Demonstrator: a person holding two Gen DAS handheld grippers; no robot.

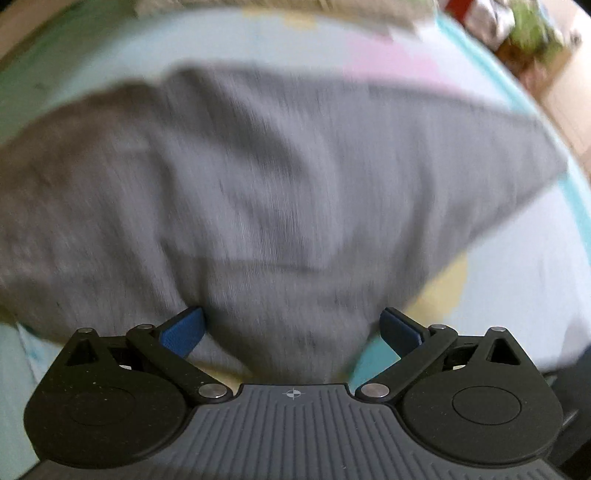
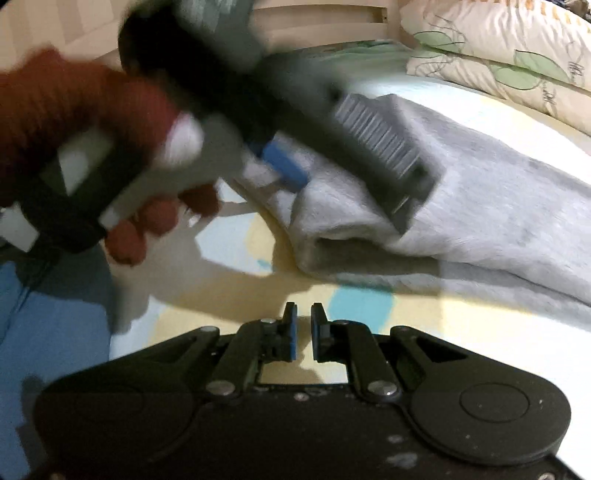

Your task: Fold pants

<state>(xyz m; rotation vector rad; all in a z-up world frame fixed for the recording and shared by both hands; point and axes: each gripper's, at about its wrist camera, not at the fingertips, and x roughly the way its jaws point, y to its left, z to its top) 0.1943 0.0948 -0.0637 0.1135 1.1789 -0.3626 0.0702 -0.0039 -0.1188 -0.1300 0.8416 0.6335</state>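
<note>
Right gripper (image 2: pixel 303 328) jaws are standing narrow and empty while left gripper (image 1: pixel 291 328), jaws wide, is straddling soft, limp pants (image 1: pixel 258 184) at six o'clock.

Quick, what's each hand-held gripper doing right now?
Left hand-held gripper: open, grey pants between its fingers, not pinched.
Right hand-held gripper: nearly closed, empty.

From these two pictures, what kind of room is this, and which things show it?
Most likely a bedroom. The grey pants lie on a pastel patterned bed sheet, a pillow with green leaf print rests at the far end, and a pale slatted headboard stands behind it.
</note>
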